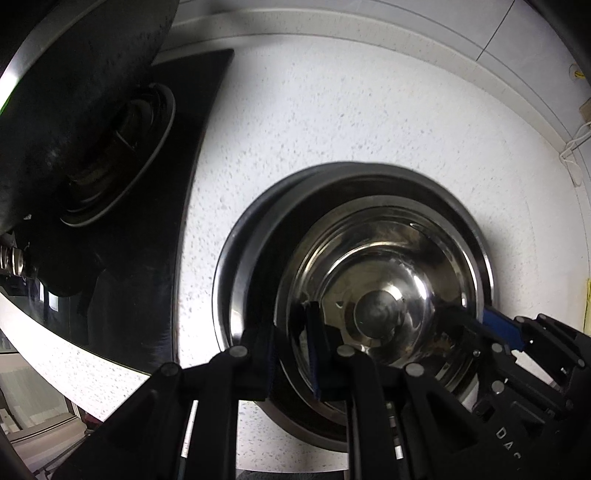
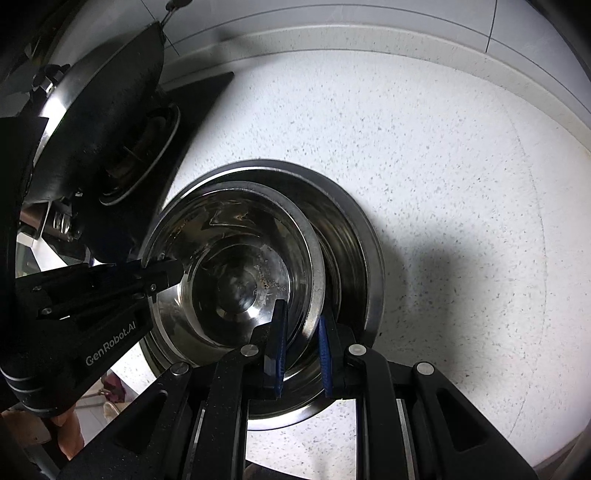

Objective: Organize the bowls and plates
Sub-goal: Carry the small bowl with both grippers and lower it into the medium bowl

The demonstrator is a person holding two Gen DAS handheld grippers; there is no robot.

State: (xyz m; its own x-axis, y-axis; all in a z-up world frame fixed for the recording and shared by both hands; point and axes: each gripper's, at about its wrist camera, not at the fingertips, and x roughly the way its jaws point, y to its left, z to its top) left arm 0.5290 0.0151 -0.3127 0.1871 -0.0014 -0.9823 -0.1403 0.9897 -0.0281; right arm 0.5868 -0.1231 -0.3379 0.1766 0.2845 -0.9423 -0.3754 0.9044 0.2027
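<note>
A shiny steel bowl (image 1: 384, 295) sits inside a wider steel plate (image 1: 243, 258) on the speckled white counter. My left gripper (image 1: 291, 347) straddles the bowl's left rim, one finger inside and one outside, with a narrow gap. It also shows in the right wrist view (image 2: 162, 273) at the bowl's left rim. My right gripper (image 2: 303, 343) straddles the bowl's near right rim (image 2: 310, 295), blue pads on either side with a gap. The plate (image 2: 365, 266) shows behind the bowl. The right gripper (image 1: 495, 328) reaches in from the right in the left wrist view.
A black wok (image 1: 74, 92) sits on a black stove top (image 1: 177, 184) at the left, close to the plate. White tiled wall (image 1: 369, 22) runs along the counter's back edge. Open counter (image 2: 443, 166) lies to the right.
</note>
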